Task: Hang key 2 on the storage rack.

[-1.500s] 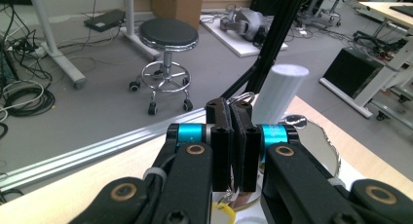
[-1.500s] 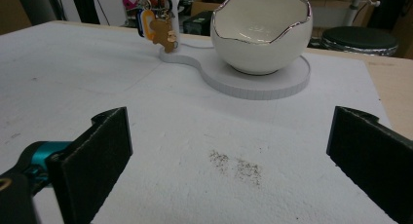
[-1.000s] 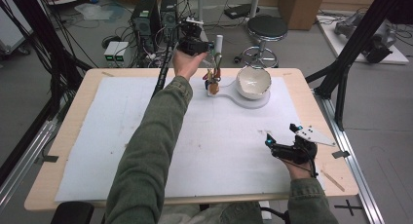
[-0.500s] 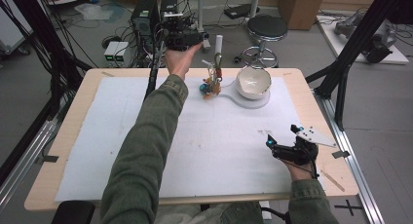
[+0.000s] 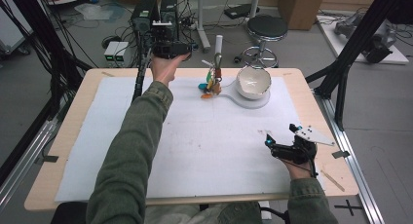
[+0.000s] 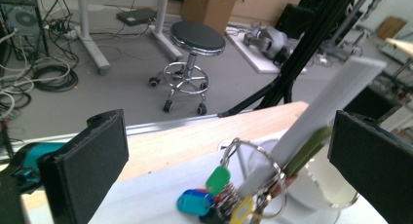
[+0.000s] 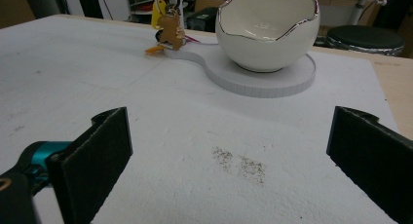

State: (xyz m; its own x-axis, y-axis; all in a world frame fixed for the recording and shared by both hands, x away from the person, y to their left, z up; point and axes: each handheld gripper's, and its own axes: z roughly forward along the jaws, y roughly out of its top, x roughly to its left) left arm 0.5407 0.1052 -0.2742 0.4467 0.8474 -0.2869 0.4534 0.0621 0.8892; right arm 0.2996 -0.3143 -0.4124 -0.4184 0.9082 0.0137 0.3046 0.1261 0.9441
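A bunch of keys (image 5: 212,84) with green, blue and yellow tags (image 6: 216,179) hangs low on an upright white post (image 5: 218,44) at the narrow end of a flat white base (image 5: 234,99). A white egg-shell bowl (image 5: 253,81) with a silver rim sits on the wide end of that base. My left gripper (image 5: 176,48) is raised at the table's far edge, left of the post, and stands open; in its own view the keys and post (image 6: 321,112) lie between the spread jaws, farther off. My right gripper (image 5: 281,134) rests open near the front right, nothing in it.
A white mat (image 5: 195,136) covers most of the wooden table (image 5: 63,151). A small dark speckle (image 7: 238,161) marks the mat ahead of the right gripper. A round stool (image 5: 264,27), cables and black frame legs (image 5: 341,63) stand beyond the far edge.
My left gripper has drawn a little to the left, away from the post, still raised at the far edge. Keys, bowl and right gripper have stayed put.
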